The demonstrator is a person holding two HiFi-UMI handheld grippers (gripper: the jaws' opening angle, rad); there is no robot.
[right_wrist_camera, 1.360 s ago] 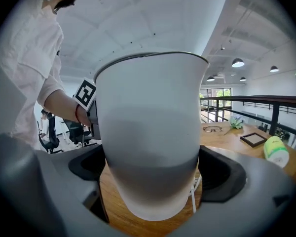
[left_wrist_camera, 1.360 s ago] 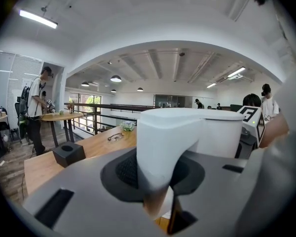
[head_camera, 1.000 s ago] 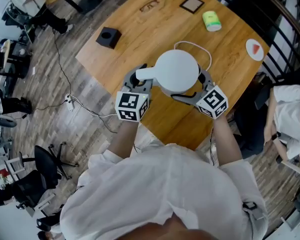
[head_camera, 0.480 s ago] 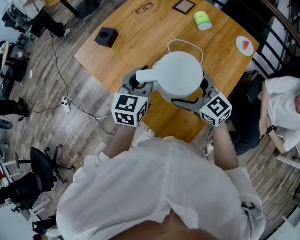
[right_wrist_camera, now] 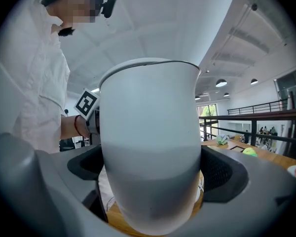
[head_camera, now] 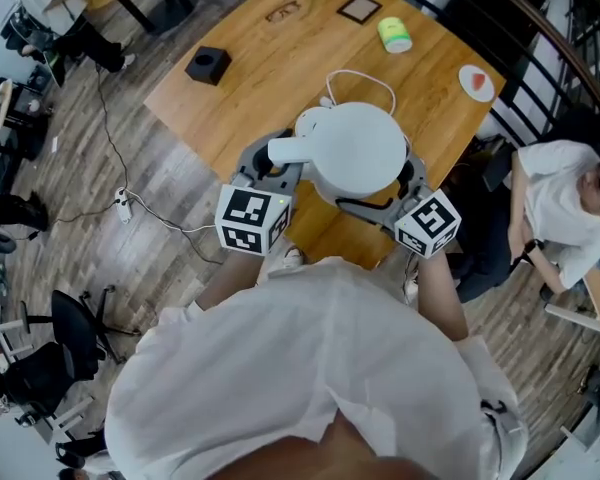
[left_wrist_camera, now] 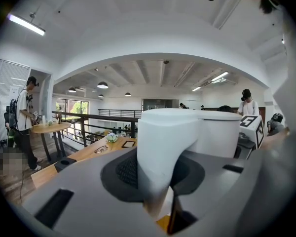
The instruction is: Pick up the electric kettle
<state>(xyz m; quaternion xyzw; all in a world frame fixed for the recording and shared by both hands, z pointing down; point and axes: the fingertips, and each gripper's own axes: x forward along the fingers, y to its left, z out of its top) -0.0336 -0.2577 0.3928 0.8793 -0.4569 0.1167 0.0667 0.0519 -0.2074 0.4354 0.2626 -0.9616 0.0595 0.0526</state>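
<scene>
The white electric kettle [head_camera: 355, 148] hangs in the air over the near edge of the wooden table [head_camera: 250, 88], held from both sides. My left gripper [head_camera: 275, 160] is shut on its white handle [head_camera: 292, 151], which fills the gap between the jaws in the left gripper view, handle [left_wrist_camera: 163, 152]. My right gripper [head_camera: 405, 180] is shut on the round body; in the right gripper view the kettle [right_wrist_camera: 150, 147] sits pressed between both pads. The kettle's underside is hidden in the head view.
A white cord [head_camera: 365, 76] loops on the table behind the kettle. Farther back lie a black box [head_camera: 208, 64], a green roll [head_camera: 392, 35], a small frame [head_camera: 359, 9] and a plate [head_camera: 477, 82]. A person [head_camera: 560, 213] sits at the right by a dark railing.
Both grippers have lifted the kettle higher and drawn it a little toward the person; the table and its objects look farther away. Both grips are unchanged.
</scene>
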